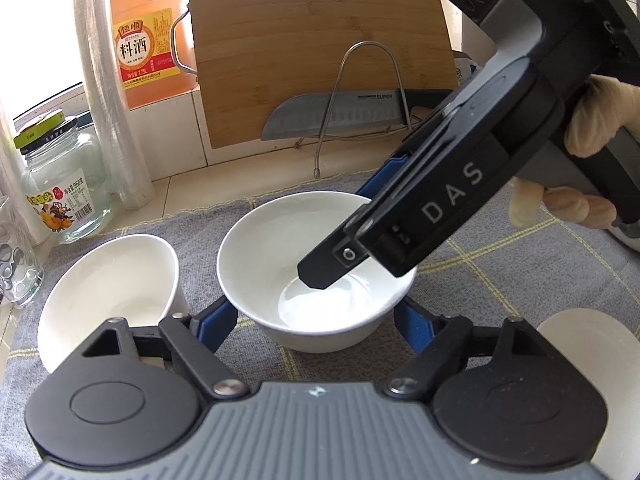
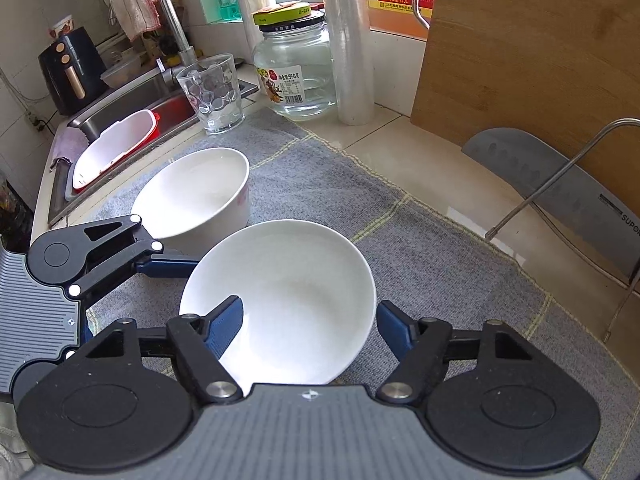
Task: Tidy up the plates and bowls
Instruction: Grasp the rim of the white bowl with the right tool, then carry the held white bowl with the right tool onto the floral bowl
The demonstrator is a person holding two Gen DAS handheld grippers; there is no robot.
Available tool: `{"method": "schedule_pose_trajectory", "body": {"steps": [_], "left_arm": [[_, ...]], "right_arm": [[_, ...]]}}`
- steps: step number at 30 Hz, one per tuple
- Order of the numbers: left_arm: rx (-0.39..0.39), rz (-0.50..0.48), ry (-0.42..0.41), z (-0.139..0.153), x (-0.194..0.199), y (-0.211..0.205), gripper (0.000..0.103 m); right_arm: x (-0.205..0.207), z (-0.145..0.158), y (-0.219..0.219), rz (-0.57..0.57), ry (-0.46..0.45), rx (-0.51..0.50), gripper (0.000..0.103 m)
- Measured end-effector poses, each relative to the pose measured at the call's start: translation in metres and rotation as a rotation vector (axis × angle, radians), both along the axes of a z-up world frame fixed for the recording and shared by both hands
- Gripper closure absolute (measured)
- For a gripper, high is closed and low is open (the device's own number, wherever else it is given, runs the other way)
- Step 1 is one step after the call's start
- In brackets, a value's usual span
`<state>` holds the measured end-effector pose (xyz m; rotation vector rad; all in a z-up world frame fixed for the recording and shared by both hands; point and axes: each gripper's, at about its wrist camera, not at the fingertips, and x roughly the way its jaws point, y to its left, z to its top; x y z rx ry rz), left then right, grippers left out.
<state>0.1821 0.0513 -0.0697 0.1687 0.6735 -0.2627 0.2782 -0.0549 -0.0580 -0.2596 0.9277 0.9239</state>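
Left wrist view: the shallow bowl (image 1: 316, 276) sits mid-cloth (image 1: 500, 264) between the spread, untouching fingers of the left gripper (image 1: 316, 324); the right gripper (image 1: 340, 232) slants down from the upper right, one finger inside.

Right wrist view: the right gripper (image 2: 310, 320) pinches this bowl's (image 2: 296, 300) wall; the deeper bowl (image 2: 196, 196) lies nearer the cloth's (image 2: 440, 264) sink-side edge.

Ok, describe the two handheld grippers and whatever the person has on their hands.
Both grippers match: a ribbed grey body, black rounded linkage arms with silver pivot pins, and blue fingers. The right gripper, seen side-on from the left wrist, carries white "DAS" lettering on its black housing. The hand holding it wears a pale glove. No cables show.
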Motion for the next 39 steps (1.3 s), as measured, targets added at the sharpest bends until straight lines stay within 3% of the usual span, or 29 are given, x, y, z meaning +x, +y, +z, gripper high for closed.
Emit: {"method": "schedule_pose_trajectory", "body": {"steps": [22, 39], "left_arm": [[-0.001, -0.014, 0.005, 0.004, -0.005, 0.000, 0.019], [0.017, -0.103, -0.031, 0.040, -0.029, -0.002, 0.019]], "right_arm": [[0.001, 0.003, 0.005, -0.018, 0.021, 0.016, 0.028], [-0.036, 0.043, -0.012, -0.066, -0.017, 0.043, 0.027]]}}
